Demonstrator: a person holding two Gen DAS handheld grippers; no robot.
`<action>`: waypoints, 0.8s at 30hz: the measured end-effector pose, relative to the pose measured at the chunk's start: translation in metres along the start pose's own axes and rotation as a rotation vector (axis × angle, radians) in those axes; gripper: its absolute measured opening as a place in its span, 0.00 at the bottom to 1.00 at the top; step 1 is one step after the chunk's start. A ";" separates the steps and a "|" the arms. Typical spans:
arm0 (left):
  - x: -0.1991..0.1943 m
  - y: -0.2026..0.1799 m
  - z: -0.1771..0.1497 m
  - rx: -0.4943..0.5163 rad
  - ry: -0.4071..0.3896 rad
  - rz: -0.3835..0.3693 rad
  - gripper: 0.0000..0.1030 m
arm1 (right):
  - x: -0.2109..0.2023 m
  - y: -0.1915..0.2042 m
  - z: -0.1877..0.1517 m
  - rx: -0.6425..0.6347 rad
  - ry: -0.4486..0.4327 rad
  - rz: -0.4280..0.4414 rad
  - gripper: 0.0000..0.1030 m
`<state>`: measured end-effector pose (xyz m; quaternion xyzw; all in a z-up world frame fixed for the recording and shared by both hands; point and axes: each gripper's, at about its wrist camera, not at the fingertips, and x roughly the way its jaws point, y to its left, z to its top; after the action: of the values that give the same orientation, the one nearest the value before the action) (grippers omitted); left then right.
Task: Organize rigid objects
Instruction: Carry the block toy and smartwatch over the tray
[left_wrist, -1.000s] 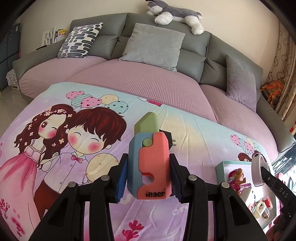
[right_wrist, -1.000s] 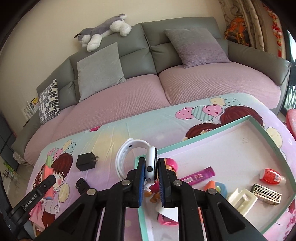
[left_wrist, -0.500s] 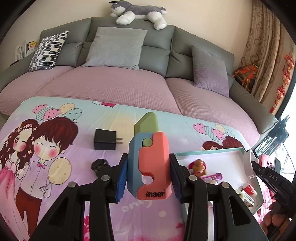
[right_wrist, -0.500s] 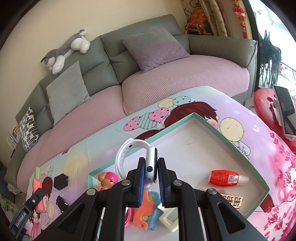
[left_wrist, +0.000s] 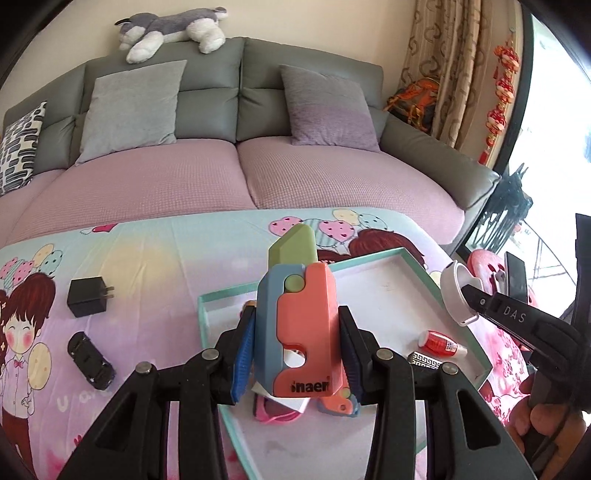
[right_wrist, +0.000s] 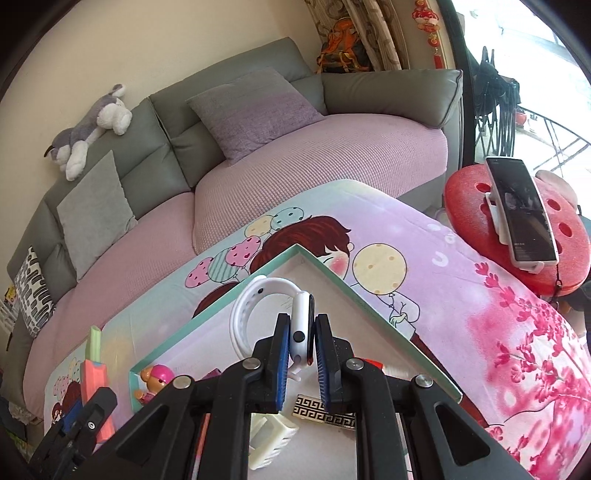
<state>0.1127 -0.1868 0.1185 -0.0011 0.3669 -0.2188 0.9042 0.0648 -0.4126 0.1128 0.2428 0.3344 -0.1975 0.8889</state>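
Left gripper (left_wrist: 295, 347): clamped on the toy knife (left_wrist: 301, 325), blue pads pressing both flanks; the toy stands upright with its green tip pointing far, above the near-left part of the tray (left_wrist: 424, 269).
Right gripper (right_wrist: 300, 354): narrow, closed on the white watch (right_wrist: 301, 328) at its case; the strap loops up and to the left, over the tray's far corner.
Tray: teal-rimmed, shallow, resting on the cartoon blanket (left_wrist: 166, 266).
Tray contents: a red bottle (left_wrist: 439, 341), a black-and-gold patterned bar (right_wrist: 325, 411), a white clip (right_wrist: 271, 435), a small doll (right_wrist: 157, 378), and pink and orange pieces at the near side.
Left of tray: a black charger (left_wrist: 86, 297) and, nearer, a black toy car (left_wrist: 90, 356), both on the blanket.
Far: grey-and-pink sofa (left_wrist: 236, 173) with a plush husky (left_wrist: 171, 29) on its back.
Right: a phone (right_wrist: 521, 210) on a red stand.
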 end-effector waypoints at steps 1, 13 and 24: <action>0.003 -0.006 0.000 0.013 0.006 -0.003 0.43 | 0.001 -0.002 0.000 0.003 0.002 -0.001 0.14; 0.030 -0.035 -0.005 0.072 0.046 0.005 0.43 | 0.021 -0.005 -0.006 -0.021 0.058 0.004 0.14; 0.042 -0.039 -0.010 0.089 0.073 0.026 0.43 | 0.035 -0.002 -0.011 -0.042 0.110 0.007 0.15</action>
<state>0.1173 -0.2371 0.0898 0.0521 0.3896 -0.2232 0.8920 0.0829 -0.4142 0.0804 0.2360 0.3860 -0.1735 0.8748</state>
